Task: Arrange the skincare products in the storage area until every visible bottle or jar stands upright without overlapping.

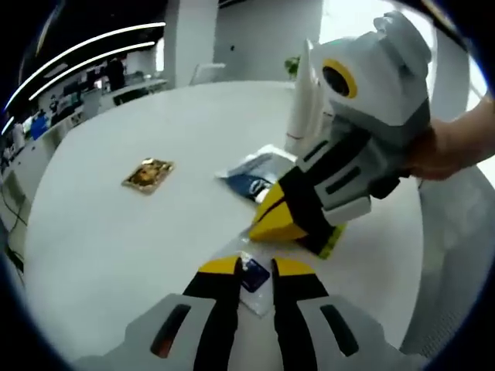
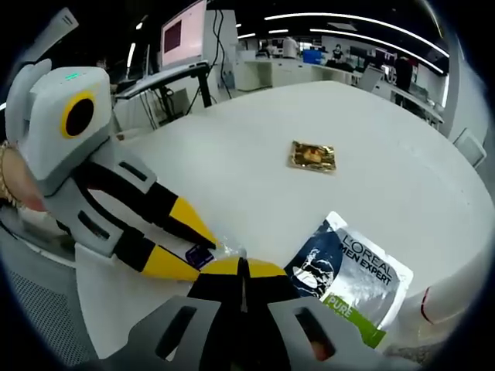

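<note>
Left gripper [image 1: 254, 267] has jaws slightly apart, straddling a small clear sachet [image 1: 253, 276] with a dark blue patch that lies flat on the white table [image 1: 100, 239]. Right gripper [image 2: 240, 267] has jaws pressed together, tips at the sachet's edge; whether they pinch it cannot be told. Both grippers meet over the sachet, tips nearly touching. A silver-blue face mask pack [image 2: 352, 278] lies flat just right of the right gripper. A white bottle [image 1: 303, 108] stands upright beyond the right gripper. A gold packet [image 1: 148, 175] lies well ahead, apart from the rest
</note>
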Demonstrator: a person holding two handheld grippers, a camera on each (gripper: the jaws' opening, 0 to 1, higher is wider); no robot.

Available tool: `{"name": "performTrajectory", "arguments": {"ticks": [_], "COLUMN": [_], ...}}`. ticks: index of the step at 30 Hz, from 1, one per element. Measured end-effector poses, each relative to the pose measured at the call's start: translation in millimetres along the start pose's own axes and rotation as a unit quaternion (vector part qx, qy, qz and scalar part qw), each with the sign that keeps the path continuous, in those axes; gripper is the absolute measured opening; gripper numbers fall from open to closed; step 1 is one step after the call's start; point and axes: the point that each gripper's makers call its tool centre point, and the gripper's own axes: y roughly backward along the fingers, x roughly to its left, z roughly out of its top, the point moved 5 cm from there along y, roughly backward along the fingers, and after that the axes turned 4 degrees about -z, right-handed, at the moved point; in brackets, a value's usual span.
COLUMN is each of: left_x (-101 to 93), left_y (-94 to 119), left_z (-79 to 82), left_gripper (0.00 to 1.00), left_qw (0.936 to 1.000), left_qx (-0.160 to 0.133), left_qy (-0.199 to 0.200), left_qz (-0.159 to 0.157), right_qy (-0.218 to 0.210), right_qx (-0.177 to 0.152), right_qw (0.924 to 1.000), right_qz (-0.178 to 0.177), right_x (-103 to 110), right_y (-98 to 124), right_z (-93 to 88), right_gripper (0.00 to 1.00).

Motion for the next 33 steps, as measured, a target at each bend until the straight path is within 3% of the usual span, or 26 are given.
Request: {"name": "performTrajectory", "arguments": {"ticks": [6,12,19,24,33], "left_x": [-2.6,-0.5,0.8,-1.1,-4.2], "left_y": [1,1,1,2,2], "left_z": [0.6,-0.1,-1.7,-1.6,1.7], "left_gripper": [0.15,0.15,0.16,0.16,0.20], "left_qw": [1.0000,1.0000,1.0000,1.0000,0.9999], "left_qx": [0.004,0.004,0.006,0.006,0.007], "left_qy": [-0.007,-0.005,0.004,0.001,0.008], "left_qz": [0.003,0.003,0.003,0.003,-0.004], "right_qy": [0.041,0.047,0.044,0.042,-0.002], "right_qx": [-0.019,-0.049,-0.041,-0.030,-0.015], "right_qw": [0.9988,0.9976,0.9980,0.9986,0.9998], "right_qz": [-0.015,-0.015,-0.020,0.003,0.014], "right_x": [-3,-5,-8,2,5], "right_y": [1,12,14,12,8], "right_z": [2.7,19.0,13.1,9.7,2.9], "right_gripper": [0.10,0.12,0.15,0.11,0.13]}}
